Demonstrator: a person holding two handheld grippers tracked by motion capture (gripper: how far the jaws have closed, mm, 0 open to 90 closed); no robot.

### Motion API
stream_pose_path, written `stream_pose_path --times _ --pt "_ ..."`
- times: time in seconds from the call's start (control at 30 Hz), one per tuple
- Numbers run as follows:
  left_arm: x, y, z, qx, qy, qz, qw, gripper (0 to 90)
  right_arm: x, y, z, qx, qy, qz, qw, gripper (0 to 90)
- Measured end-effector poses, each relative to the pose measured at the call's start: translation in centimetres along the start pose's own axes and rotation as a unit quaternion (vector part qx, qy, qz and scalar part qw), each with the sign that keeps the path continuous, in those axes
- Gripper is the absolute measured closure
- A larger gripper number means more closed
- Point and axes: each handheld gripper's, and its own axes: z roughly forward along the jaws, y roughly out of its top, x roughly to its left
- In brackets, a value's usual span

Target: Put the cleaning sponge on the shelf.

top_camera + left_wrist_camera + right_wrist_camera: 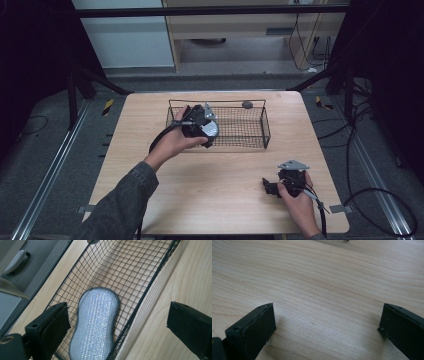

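Left gripper (200, 122) hangs, jaws spread, over the basket (265, 131) at 11 o'clock; right gripper (280, 185), spread, rests at 5.

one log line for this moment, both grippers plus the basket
left gripper: open, over sponge | sponge: flat in wire basket | right gripper: open, empty, low over table
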Motion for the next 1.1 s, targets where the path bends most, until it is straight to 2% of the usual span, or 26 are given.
stream_pose_path --times 0.07,0.2,0.5,0.57,0.8,1.0,1.1 --pt "-0.5 -0.2 0.0 -0.001 0.007 0.0 1.0 3.9 0.0 0.0 0.0 0.0 0.0 0.0 1.0 0.7" --pt "-1.4 -0.6 -0.3 -0.01 0.008 -0.006 0.9999 4.0 0.0 0.0 0.0 0.0 0.0 0.0 1.0 0.7" --pt "-3.4 -1.0 -0.9 -0.026 0.003 0.003 0.9997 3.7 0.0 0.0 0.0 0.0 0.0 -0.001 1.0 0.7" --pt "-3.8 -1.1 -1.0 -0.026 0.009 0.01 0.9996 3.7 0.0 0.0 0.0 0.0 0.0 0.0 1.0 0.7" --pt "-5.3 -1.7 -0.9 -0.036 -0.006 0.009 0.9993 3.7 0.0 0.0 0.0 0.0 0.0 -0.001 1.0 0.7" --pt "-6.2 -2.4 -0.7 -0.04 -0.01 0.006 0.9991 3.7 0.0 0.0 0.0 0.0 0.0 0.0 1.0 0.7" --pt "-6.8 -2.8 -0.6 -0.041 -0.009 0.012 0.999 3.8 0.0 0.0 0.0 0.0 0.0 0.0 1.0 0.7"
